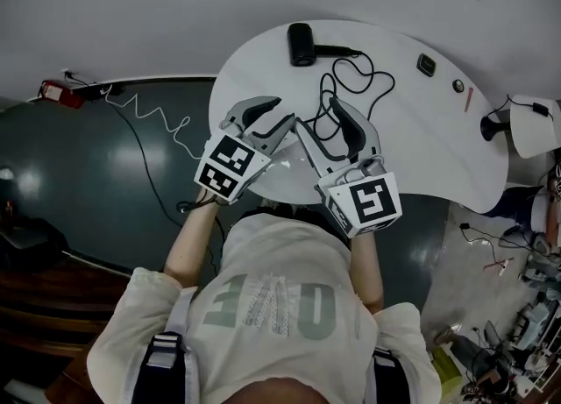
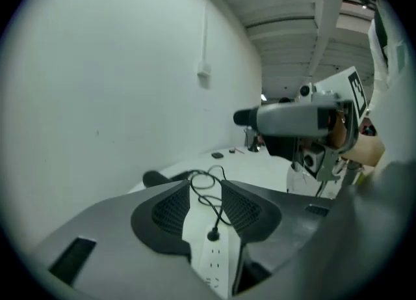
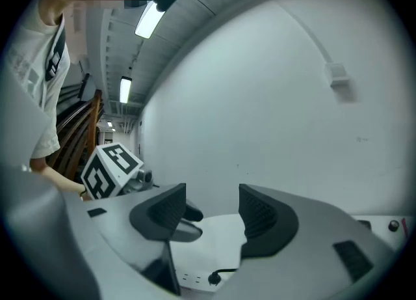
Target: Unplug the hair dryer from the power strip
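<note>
The left gripper [image 1: 285,110] and right gripper [image 1: 316,113] both have jaws apart, holding nothing, over the power strip [image 2: 209,261] (mostly hidden from above) at the near edge of the tabletop [image 1: 421,148], with the plug [image 2: 212,234] in it; the hair dryer [image 1: 302,43] lies far back.

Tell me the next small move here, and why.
Probably close the left tongs on the white power strip to brace it: it lies between their open jaws, the black plug is seated, and the right tongs are open, empty.
</note>
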Tool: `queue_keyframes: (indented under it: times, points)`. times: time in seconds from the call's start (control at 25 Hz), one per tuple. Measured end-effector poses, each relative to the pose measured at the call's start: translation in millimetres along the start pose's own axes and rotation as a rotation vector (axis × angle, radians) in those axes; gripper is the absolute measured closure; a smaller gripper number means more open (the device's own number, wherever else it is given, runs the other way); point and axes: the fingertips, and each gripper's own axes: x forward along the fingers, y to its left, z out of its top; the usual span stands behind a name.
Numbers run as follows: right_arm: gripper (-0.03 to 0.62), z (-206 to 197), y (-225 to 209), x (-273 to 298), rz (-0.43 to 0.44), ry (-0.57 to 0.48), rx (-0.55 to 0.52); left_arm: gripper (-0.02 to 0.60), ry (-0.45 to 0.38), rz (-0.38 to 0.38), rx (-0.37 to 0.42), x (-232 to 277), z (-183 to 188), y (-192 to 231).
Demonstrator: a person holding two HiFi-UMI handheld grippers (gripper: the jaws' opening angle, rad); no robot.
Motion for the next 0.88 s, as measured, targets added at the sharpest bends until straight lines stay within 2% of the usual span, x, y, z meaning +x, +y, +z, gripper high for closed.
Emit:
queue_keyframes:
  times: [0.04,0.12,0.24,0.36,0.52,0.68,0.88]
  points:
    - [0.350,-2.9,1.6,1.2,0.001,0.007,0.012,0.430,0.073,-0.037,-0.018,5.2,-20.4,-2.1]
    - [0.350,-8.7,3.7,2.6,0.010,0.024,0.033,0.405,0.214,-0.104,-0.045,14.4,-59.3,-6.2]
    - [0.350,-20.2,3.2,3.4,0.004,0.058,0.058,0.360,0.416,-0.196,-0.046,22.9,-109.8,-13.7]
    - [0.350,-30.8,1.8,1.4,-0.014,0.080,0.082,0.322,0.544,-0.248,-0.018,26.6,-142.1,-20.1]
    - [0.350,-43.4,-1.5,-2.7,-0.034,0.106,0.111,0.310,0.649,-0.282,0.040,30.3,-168.3,-27.1]
    - [0.350,-52.1,-4.5,-4.6,-0.054,0.127,0.119,0.311,0.702,-0.271,0.080,31.6,-185.8,-28.1]
    - [0.350,-60.6,-15.5,-6.1,-0.075,0.139,0.130,0.324,0.745,-0.266,0.031,35.7,-202.7,-25.8]
